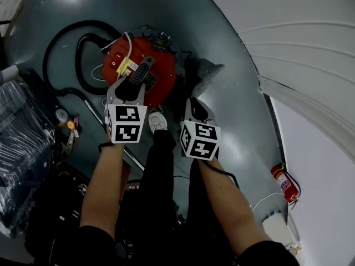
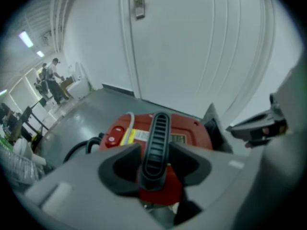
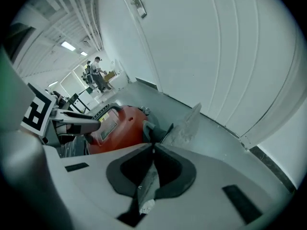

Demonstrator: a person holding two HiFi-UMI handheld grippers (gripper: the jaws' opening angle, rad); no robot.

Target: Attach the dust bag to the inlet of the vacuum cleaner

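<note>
**Holdings, 6 entries**

1. My left gripper (image 2: 154, 153): the jaws are spread wide, with 1 pad on each flank of the black ribbed handle (image 2: 157, 138). The pads sit right alongside the handle, with no squeeze that I can make out. The handle's long axis runs straight away from me, along the line these jaws point.
2. Vacuum cleaner (image 1: 162, 81): a round red body on the grey floor (image 1: 233, 93). It is directly under and ahead of my left gripper, and ahead and left of my right gripper.
3. My right gripper (image 3: 152, 150): the jaws are closed, pinching the near edge of the dust bag (image 3: 186, 122).
4. Dust bag: pale grey and thin (only a narrow strip shows between the pads). Its long axis runs from my right jaws forward and slightly right. The far end rises to a peak just beside the vacuum's side, next to a dark fitting (image 3: 146, 128). I cannot tell whether the bag and the fitting touch.
5. Black hose (image 1: 66, 29): looped on the floor, beyond and left of my left gripper.
6. Red fire extinguisher (image 1: 285, 183): well apart, behind and right of my right gripper.
</note>
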